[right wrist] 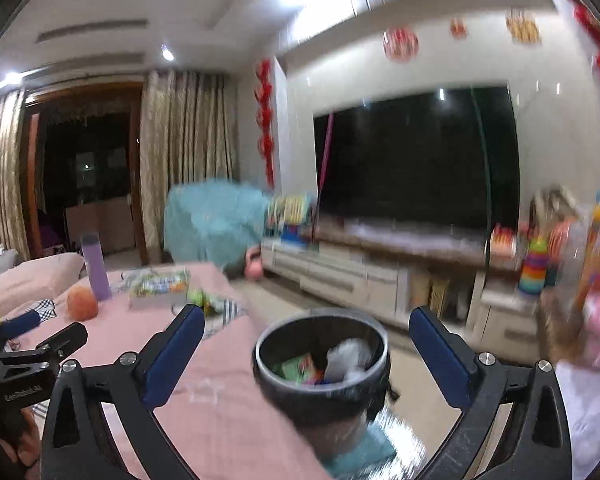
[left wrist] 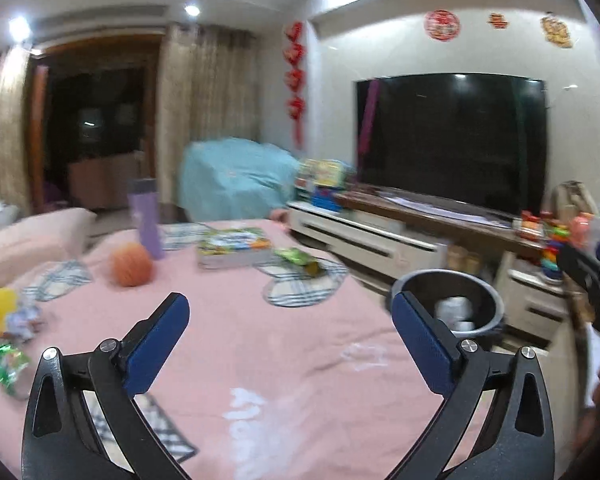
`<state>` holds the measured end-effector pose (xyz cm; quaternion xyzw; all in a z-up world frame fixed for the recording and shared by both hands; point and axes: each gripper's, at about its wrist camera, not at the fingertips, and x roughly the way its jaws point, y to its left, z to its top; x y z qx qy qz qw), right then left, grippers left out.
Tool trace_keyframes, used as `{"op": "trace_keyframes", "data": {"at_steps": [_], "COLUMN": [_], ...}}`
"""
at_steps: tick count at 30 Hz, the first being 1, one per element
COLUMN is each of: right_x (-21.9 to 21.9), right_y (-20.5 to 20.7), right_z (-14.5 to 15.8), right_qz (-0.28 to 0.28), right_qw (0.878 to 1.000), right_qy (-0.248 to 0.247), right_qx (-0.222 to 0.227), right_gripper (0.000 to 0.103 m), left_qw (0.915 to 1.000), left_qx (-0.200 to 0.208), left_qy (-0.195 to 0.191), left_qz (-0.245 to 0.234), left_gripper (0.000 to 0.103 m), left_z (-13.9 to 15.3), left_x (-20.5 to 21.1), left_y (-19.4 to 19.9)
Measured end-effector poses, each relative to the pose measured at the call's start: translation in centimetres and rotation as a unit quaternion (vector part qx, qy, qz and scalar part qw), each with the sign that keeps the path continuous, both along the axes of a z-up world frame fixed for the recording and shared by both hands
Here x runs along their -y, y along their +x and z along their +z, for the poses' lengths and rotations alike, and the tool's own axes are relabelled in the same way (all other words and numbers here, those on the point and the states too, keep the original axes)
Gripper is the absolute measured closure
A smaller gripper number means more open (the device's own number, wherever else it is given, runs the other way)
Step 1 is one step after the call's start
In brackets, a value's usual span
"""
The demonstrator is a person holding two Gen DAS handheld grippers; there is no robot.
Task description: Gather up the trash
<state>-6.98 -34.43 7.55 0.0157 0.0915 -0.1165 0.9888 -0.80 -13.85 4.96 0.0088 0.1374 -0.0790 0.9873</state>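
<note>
Left gripper (left wrist: 290, 322): jaws spread wide, nothing between them, held above the pink tablecloth (left wrist: 236, 344). Right gripper (right wrist: 306, 334): jaws likewise spread and empty, held over the table's near edge with the trash bin (right wrist: 322, 354) framed between its fingers. Bin: dark, round, metal-rimmed, on the floor just beside the table, already containing white crumpled paper and green wrappers. Remaining trash on the table: crumpled shiny wrappers (left wrist: 8, 344) in red, green and silver at the left edge, close to the left gripper; green snack wrapper (left wrist: 300, 259) lying on a plaid mat (left wrist: 304, 286) at the far side. Not trash, by appearance: purple bottle (left wrist: 146, 220), orange ball (left wrist: 131, 265), picture book (left wrist: 234, 246). Step in hand, as judged: between deposits, both tools freed and ready for another pick. Next move calls for: left gripper swung toward the wrapper heap, jaws lowered around one piece, closed gently since foil crushes and slips, then carried across to the bin.
</note>
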Motion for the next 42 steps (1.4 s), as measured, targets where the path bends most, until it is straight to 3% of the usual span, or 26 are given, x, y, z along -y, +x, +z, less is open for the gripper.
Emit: {"op": "trace_keyframes", "data": {"at_steps": [3, 11, 42], "right_x": [-0.8, -0.8, -2.3], "right_y": [0.9, 0.5, -0.7], "right_z": [-1.6, -4.3, -6.1], "right_qz": [0.002, -0.006, -0.024], "right_qw": [1.000, 0.999, 0.999], "right_qy": [0.003, 0.035, 0.021], "right_qx": [-0.025, -0.016, -0.025], "right_gripper": [0.000, 0.000, 0.000], "left_qw": [0.9999, 0.9998, 0.9985], "left_qx": [-0.004, -0.001, 0.001], "left_qy": [-0.009, 0.005, 0.026], "left_qz": [0.007, 0.020, 0.048], "left_gripper": [0.000, 0.000, 0.000], "left_z": [-1.0, -2.8, -3.6], "left_x": [-0.8, -1.4, -1.5], "left_y": [-0.2, -1.5, -3.4]}}
